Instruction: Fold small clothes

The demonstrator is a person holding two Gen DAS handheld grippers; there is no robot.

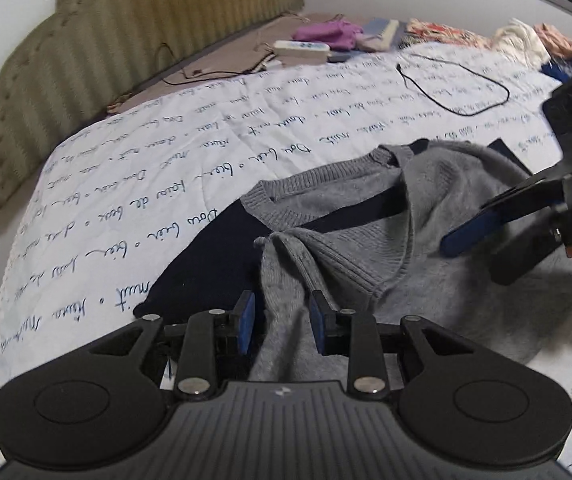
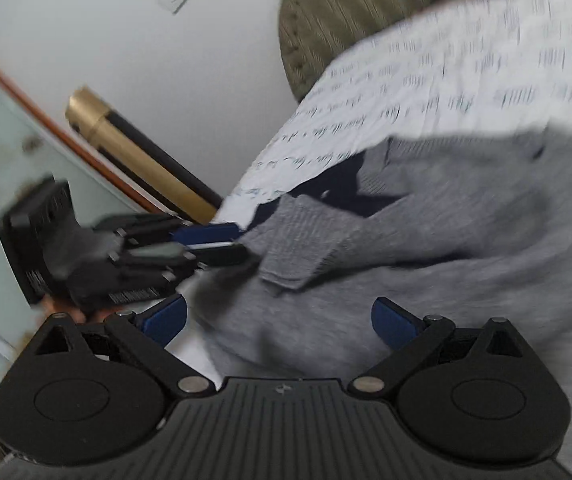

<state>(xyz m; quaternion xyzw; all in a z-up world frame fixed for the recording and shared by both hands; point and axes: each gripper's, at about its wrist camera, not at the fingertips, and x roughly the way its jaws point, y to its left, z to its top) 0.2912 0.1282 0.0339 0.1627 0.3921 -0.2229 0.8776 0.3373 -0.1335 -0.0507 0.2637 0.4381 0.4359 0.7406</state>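
**A:** On a bed spread with a white quilt (image 1: pixel 245 128) printed in blue handwriting, a grey knitted sweater (image 1: pixel 426 240) is lying crumpled, partly covering a dark navy garment (image 1: pixel 213 264) beneath it. What are the tongs doing?

**B:** The left gripper (image 1: pixel 281 322) is sitting at the near edge of the sweater, its blue pads (image 1: pixel 245 322) standing either side of a bunched ridge of grey knit. A gap is showing on each side, so I cannot tell whether they are pinching it.

**A:** And the other one?

**B:** The right gripper (image 2: pixel 277 320) is hovering over the sweater (image 2: pixel 426 248) with its jaws spread wide, nothing between them. From the left wrist view it is reaching in from the right edge, blue fingertip (image 1: pixel 474 232) just above the knit.

**A:** That right-hand view is looking smeared.

**B:** It is blurring badly; the left gripper (image 2: pixel 213 244) is showing there at the sweater's hem.

**A:** Anything else on the bed?

**B:** A black cable (image 1: pixel 458 84) is looping across the quilt, and a purple cloth (image 1: pixel 326 34) and a white remote (image 1: pixel 302 48) are lying near the olive headboard (image 1: pixel 105 48).
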